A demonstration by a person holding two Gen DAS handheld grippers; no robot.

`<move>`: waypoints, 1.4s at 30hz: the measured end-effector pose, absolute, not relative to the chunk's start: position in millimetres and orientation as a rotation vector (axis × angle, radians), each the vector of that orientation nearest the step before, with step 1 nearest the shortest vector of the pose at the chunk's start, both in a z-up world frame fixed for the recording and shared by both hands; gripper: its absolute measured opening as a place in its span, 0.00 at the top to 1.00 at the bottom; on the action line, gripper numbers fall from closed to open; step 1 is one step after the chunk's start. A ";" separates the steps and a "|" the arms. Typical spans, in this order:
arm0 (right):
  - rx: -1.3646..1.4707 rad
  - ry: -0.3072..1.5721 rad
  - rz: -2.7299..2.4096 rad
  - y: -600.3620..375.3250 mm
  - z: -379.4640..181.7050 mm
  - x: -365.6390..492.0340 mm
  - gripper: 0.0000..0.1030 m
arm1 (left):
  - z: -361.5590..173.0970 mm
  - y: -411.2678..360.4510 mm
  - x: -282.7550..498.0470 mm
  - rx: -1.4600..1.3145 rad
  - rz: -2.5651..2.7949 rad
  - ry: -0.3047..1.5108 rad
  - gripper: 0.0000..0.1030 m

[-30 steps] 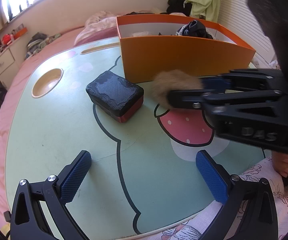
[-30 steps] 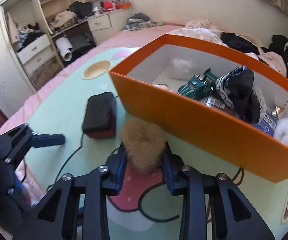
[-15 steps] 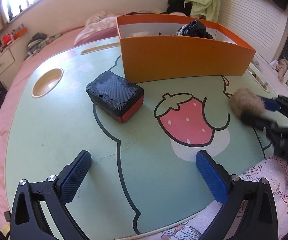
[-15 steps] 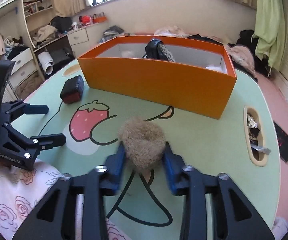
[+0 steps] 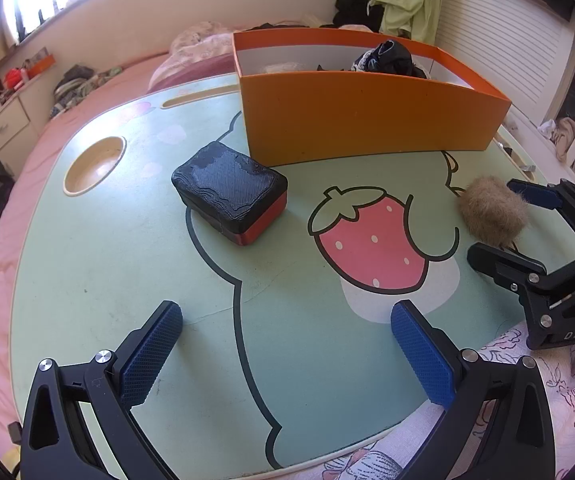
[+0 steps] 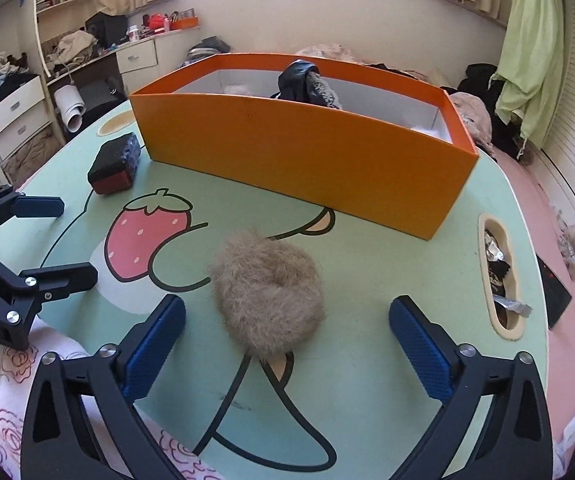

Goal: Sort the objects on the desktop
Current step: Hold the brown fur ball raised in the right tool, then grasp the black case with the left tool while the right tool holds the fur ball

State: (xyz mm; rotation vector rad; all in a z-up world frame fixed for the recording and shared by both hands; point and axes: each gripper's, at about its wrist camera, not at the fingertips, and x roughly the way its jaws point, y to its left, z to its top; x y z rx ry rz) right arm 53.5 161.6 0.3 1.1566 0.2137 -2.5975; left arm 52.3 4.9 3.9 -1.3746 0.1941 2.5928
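Observation:
A fluffy tan ball lies on the green cartoon table, in front of my right gripper, which is open with the ball loose between its fingers. It also shows at the right in the left wrist view. A black and red box sits left of the strawberry picture, beside the orange box. My left gripper is open and empty over the table's near edge. The orange box holds a dark cloth and other items.
A round cup recess is at the table's far left. A slot with wrappers is at the table's right edge. A pink floral cloth lies under the near edge. Bed and drawers surround the table.
My right gripper carried the fluffy ball from beside the orange box to the table's right front, set it down and opened. The left gripper has not moved.

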 end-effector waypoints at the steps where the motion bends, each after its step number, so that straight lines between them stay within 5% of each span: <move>1: 1.158 0.215 -2.594 162.0 -1.4 53.5 0.01 | 3.9 5.2 52.2 -1.374 2.593 0.194 0.00; 5: 1.141 0.224 -2.574 160.9 -2.4 53.7 0.05 | 4.0 6.8 51.9 -1.374 2.593 0.193 0.00; 7: 1.059 0.241 -2.560 157.8 0.9 60.5 0.54 | 3.8 5.4 52.6 -1.375 2.593 0.193 0.00; 9: 1.014 0.261 -2.539 153.3 2.2 65.5 0.64 | 3.8 5.0 52.9 -1.375 2.593 0.193 0.00; 25: 1.004 0.171 -2.566 162.5 0.8 66.3 0.64 | 16.9 -21.7 45.3 -1.311 2.693 -0.031 0.00; 42: 1.002 0.167 -2.567 162.2 0.5 66.7 0.64 | 16.5 -10.0 -12.9 -1.338 2.748 0.003 0.03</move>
